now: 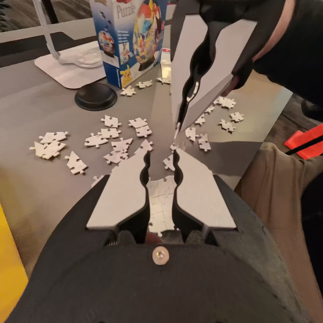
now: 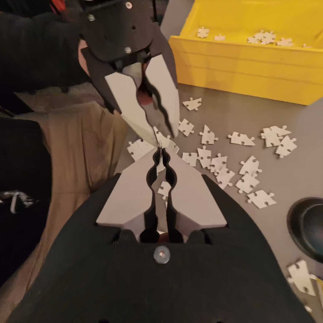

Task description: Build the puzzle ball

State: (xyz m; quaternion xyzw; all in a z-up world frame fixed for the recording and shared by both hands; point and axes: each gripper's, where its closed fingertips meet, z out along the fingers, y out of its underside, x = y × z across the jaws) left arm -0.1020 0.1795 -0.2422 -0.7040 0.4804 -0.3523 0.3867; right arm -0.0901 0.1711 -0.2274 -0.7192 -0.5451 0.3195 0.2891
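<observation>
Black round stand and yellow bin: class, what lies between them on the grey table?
Loose white puzzle pieces lie scattered between black round stand and yellow bin, in the right wrist view.

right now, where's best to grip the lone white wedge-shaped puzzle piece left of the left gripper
Probably from above: pinch the white wedge-shaped puzzle piece across its long sides near the wide end. It lies flat on the grey table, leaving only edges.

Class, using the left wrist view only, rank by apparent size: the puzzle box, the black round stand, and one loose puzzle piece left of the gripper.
1. puzzle box, largest.
2. black round stand.
3. loose puzzle piece, smallest, though nearest the camera, so its rank is safe.
</observation>
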